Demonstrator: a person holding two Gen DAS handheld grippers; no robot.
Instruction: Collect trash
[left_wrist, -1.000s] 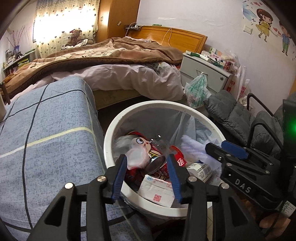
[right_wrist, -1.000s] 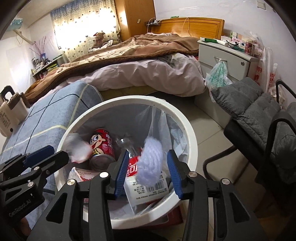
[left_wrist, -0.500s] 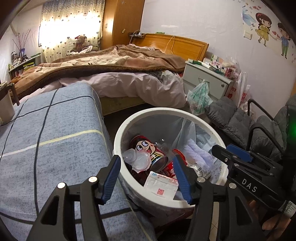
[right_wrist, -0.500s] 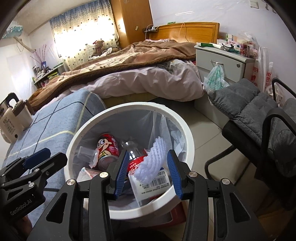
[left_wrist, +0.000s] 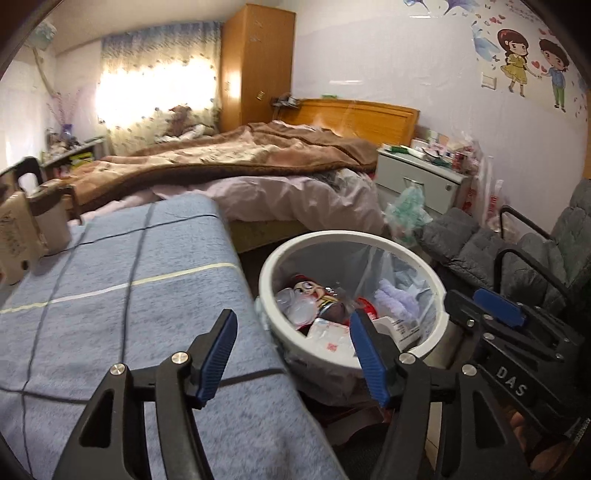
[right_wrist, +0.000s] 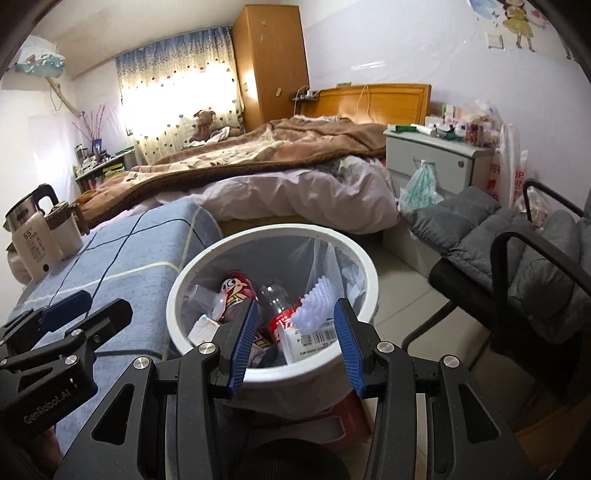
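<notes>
A white bin (left_wrist: 266, 284) with a clear liner stands on the floor beside a cloth-covered table. In it lie a red cartoon can (left_wrist: 310, 290), a clear plastic cup (left_wrist: 293, 308), a white foam net (right_wrist: 316, 302) and paper packets (left_wrist: 328, 338). My left gripper (left_wrist: 293, 354) hovers at the bin's near left rim. Its jaws are opening and nothing is between them. My right gripper (right_wrist: 295, 343) stands open above the bin's near rim, with the foam net lying in the bin beyond its tips. Each gripper shows in the other's view: right gripper (left_wrist: 476, 306), left gripper (right_wrist: 88, 308).
A blue-grey checked cloth (left_wrist: 129, 295) covers the table left of the bin, with a kettle (right_wrist: 33, 240) on it. Behind are a bed (right_wrist: 277, 166) and a nightstand (right_wrist: 436, 158) with a hanging bag (right_wrist: 421, 188). A grey padded chair (right_wrist: 517, 251) stands right.
Both grippers have pulled back and up from the bin. The left jaws have widened and the clear cup has dropped into the bin. The foam net has settled among the trash.
</notes>
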